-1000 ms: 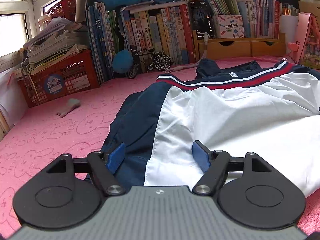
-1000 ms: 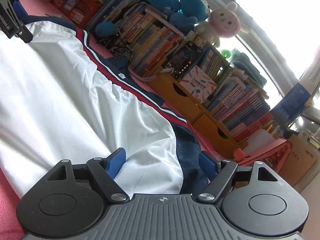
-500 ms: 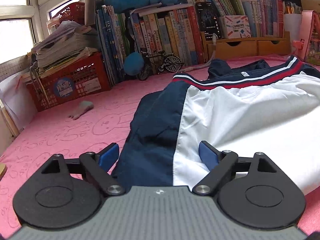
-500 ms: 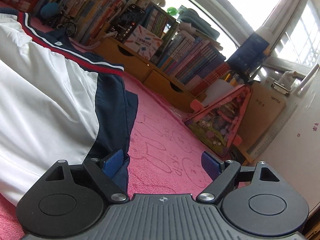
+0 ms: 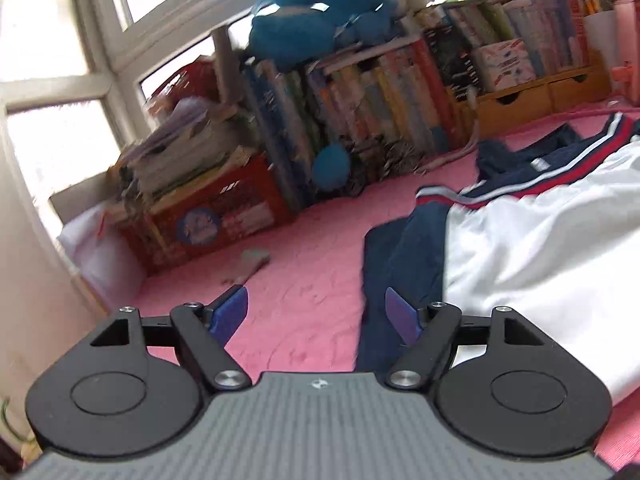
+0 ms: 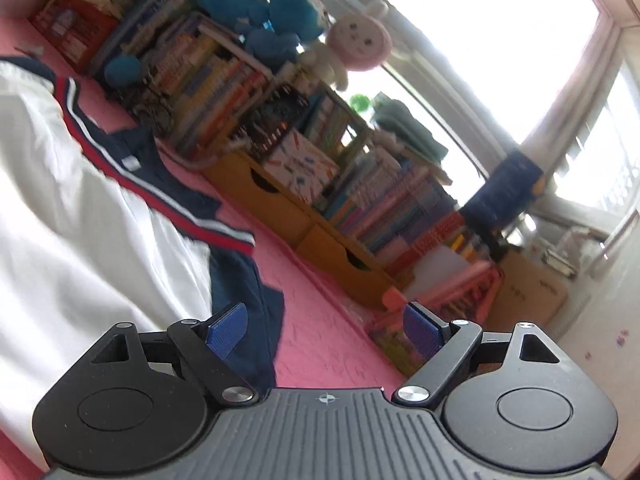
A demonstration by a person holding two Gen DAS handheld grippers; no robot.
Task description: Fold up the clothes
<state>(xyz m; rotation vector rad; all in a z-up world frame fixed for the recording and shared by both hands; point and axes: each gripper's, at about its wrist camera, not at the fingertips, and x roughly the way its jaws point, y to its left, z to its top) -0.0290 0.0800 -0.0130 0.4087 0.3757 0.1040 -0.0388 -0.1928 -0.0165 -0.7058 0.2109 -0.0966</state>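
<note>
A white and navy jacket [image 5: 532, 248] with a red and white stripe lies flat on the pink cover [image 5: 312, 248]. In the left wrist view it fills the right side, its navy sleeve [image 5: 400, 248] running toward me. My left gripper [image 5: 318, 314] is open, raised off the cloth, with its right pad over the sleeve's edge and nothing held. In the right wrist view the jacket [image 6: 80, 220] lies at the left, its navy sleeve [image 6: 248, 304] ending near my left pad. My right gripper [image 6: 324, 330] is open over bare pink cover [image 6: 320, 320], holding nothing.
Rows of books [image 5: 380, 120] and wooden drawers [image 5: 532, 96] line the far side, with blue plush toys [image 5: 316, 8] on top. A red crate [image 5: 216, 216] of papers stands at the left by the window. A small grey object [image 5: 252, 260] lies on the cover. A pink toy house [image 6: 448, 304] stands at the right.
Both grippers have lifted and swung outward off the jacket, the left one leftward and the right one rightward. The jacket has stayed flat. Both stay open.
</note>
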